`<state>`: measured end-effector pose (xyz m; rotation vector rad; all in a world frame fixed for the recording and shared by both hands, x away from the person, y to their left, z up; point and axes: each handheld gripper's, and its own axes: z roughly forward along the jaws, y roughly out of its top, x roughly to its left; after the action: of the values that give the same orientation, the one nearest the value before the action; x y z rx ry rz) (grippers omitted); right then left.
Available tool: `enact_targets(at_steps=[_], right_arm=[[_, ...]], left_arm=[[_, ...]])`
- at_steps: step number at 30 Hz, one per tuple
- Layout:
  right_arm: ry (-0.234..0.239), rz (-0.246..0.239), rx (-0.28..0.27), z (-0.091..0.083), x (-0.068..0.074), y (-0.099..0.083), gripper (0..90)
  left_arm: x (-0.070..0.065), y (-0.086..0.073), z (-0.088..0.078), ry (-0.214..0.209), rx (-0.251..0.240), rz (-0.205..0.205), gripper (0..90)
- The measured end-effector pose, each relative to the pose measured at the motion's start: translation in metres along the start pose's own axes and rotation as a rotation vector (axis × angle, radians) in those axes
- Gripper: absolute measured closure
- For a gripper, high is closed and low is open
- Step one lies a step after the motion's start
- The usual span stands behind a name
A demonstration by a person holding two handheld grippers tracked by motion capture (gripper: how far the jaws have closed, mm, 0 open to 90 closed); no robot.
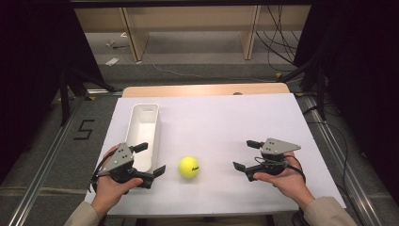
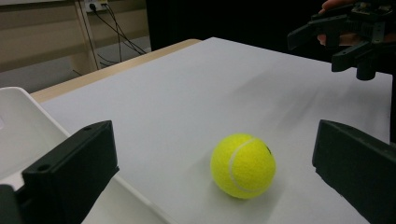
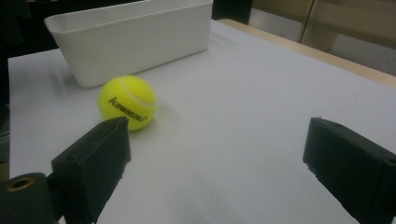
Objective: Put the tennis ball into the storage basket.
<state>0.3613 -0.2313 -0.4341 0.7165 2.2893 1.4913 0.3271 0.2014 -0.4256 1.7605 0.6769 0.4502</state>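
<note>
The yellow tennis ball (image 1: 188, 166) rests free on the white table cover (image 1: 235, 122), between both grippers and just beside the near end of the white rectangular bin (image 1: 143, 129). The right gripper (image 1: 246, 154) stands near the ball with jaws spread wide and empty. The left gripper (image 1: 151, 159), jaws also released and empty, sits at the bin's near end, facing the ball. Judged step: approach before grasp. The next move calls for centring the ball between one pair of jaws, then closing. Nothing obstructs the path; the bin wall close by limits clearance on that side.
</note>
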Motion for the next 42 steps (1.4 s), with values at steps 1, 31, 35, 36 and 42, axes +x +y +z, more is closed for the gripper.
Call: enact_targets(at_steps=[1, 31, 35, 36, 42], right_arm=[[0.004, -0.003, -0.001, 0.002, 0.001, 0.001, 8.0], [0.085, -0.014, 0.035, 0.044, 0.015, 0.012, 7.5], [0.089, -0.019, 0.036, 0.046, 0.015, 0.013, 7.5], [0.093, -0.019, 0.036, 0.048, 0.016, 0.013, 7.5], [0.104, -0.024, 0.039, 0.054, 0.018, 0.015, 7.5]], left_arm=[[0.0, 0.0, 0.0, 0.0, 0.0, 0.0, 0.0], [0.0, 0.0, 0.0, -0.002, -0.003, -0.002, 0.0], [0.0, 0.0, -0.001, -0.002, -0.003, -0.002, 0.0], [0.0, 0.0, -0.001, -0.003, -0.003, -0.002, 0.0], [0.0, 0.0, 0.0, -0.003, -0.003, -0.001, 0.0]])
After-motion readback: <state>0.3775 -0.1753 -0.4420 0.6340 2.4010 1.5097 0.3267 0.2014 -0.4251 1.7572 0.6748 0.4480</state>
